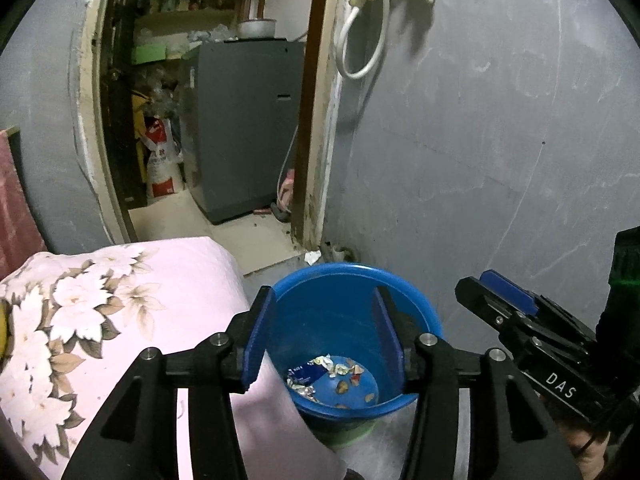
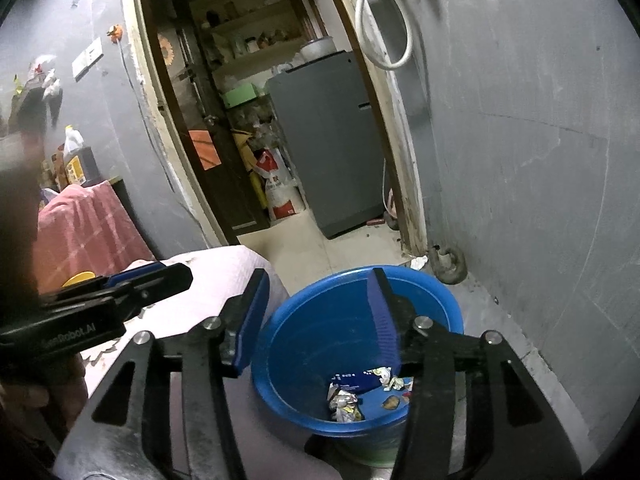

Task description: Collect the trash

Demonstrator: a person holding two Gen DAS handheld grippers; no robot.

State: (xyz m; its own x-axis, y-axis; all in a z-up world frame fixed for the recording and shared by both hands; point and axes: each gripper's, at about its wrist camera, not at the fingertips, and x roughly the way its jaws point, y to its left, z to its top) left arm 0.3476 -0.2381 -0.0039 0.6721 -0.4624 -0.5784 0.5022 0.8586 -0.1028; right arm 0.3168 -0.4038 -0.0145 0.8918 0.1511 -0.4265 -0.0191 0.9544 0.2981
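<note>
Left gripper: we see our left gripper (image 1: 324, 328) low in the centre of the left wrist view, blue-padded fingers spread wide, nothing between them; it also shows at the left edge of the right wrist view (image 2: 160, 274).
Right gripper: our right gripper (image 2: 316, 316) sits low centre in its own view, spread just as wide and empty; from the left wrist view it pokes in at the lower right (image 1: 496, 292), where we cannot tell how far it gapes.
Bucket: the round blue plastic bucket (image 1: 420, 308) stands on the floor, bottom centre of both views (image 2: 288, 344), framed between each pair of fingers.
Trash: crumpled foil wrappers and paper scraps (image 1: 320, 376) lie on the bucket's bottom, low in the frame (image 2: 348, 400).
Bedding: a pink floral quilt (image 1: 120, 300) fills the lower left, just beside the bucket.
Wall: grey plaster wall (image 1: 500, 140) takes the right side.
Doorway: upper centre, a grey metal cabinet (image 1: 248, 128) stands beyond the door frame.
Cable: a white looped cord (image 1: 360, 40) hangs top centre.
</note>
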